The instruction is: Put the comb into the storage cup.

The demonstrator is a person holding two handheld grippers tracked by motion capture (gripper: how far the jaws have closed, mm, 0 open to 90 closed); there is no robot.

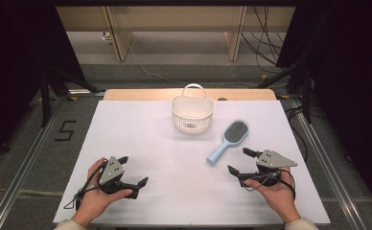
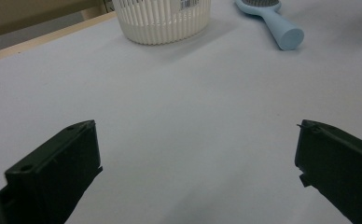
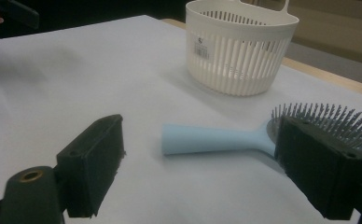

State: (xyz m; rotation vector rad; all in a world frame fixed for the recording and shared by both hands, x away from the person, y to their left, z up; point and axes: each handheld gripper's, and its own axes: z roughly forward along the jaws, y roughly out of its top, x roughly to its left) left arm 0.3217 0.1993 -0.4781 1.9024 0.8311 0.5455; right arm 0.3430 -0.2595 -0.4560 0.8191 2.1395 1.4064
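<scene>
A light blue hairbrush (image 1: 228, 141) with grey bristles lies flat on the white table, bristles up, handle pointing toward the near left. Behind it stands a white slotted basket (image 1: 192, 113) with a small handle. My right gripper (image 1: 241, 161) is open, low over the table just near-right of the brush handle; in the right gripper view the hairbrush (image 3: 216, 138) lies just beyond the jaws, apart from them, with the basket (image 3: 240, 51) farther off. My left gripper (image 1: 133, 170) is open at the near left, nothing between its jaws; its view shows the basket (image 2: 160, 21) and the brush handle (image 2: 281, 29) far ahead.
The white table (image 1: 141, 139) has a wooden strip along its far edge. Dark stands and cables flank it on both sides, and a shelf unit stands on the floor beyond. A person's hands hold both grippers at the near edge.
</scene>
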